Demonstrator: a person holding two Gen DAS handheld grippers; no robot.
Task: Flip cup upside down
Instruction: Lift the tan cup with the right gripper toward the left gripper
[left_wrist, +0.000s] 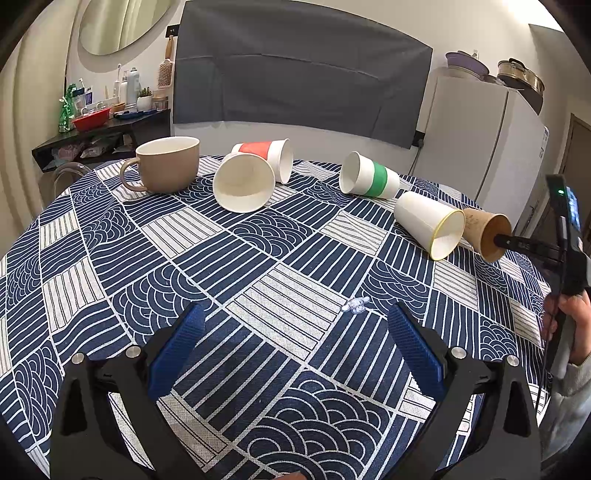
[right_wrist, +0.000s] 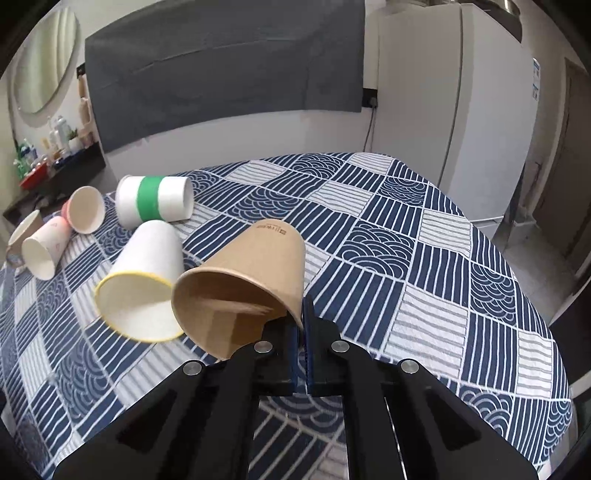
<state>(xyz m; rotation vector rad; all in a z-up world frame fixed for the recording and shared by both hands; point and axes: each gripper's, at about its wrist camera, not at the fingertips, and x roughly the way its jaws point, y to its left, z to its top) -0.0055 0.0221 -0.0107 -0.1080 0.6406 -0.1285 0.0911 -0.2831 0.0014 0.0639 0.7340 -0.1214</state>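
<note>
A brown paper cup (right_wrist: 251, 280) lies tilted on its side on the patterned tablecloth (right_wrist: 406, 258). My right gripper (right_wrist: 301, 317) is shut on its rim at the right side, one finger inside the mouth. In the left wrist view the brown cup (left_wrist: 484, 232) sits at the far right with the right gripper (left_wrist: 496, 238) reaching into its mouth. My left gripper (left_wrist: 295, 332) is open and empty, low over the near part of the table.
A white cup with a yellow rim (right_wrist: 140, 284) lies touching the brown cup's left side. A green-banded cup (left_wrist: 369, 177), a plain white cup (left_wrist: 243, 184), a red-banded cup (left_wrist: 266, 155) and an upright beige mug (left_wrist: 166, 162) are farther back. A fridge (right_wrist: 454, 110) stands behind the table.
</note>
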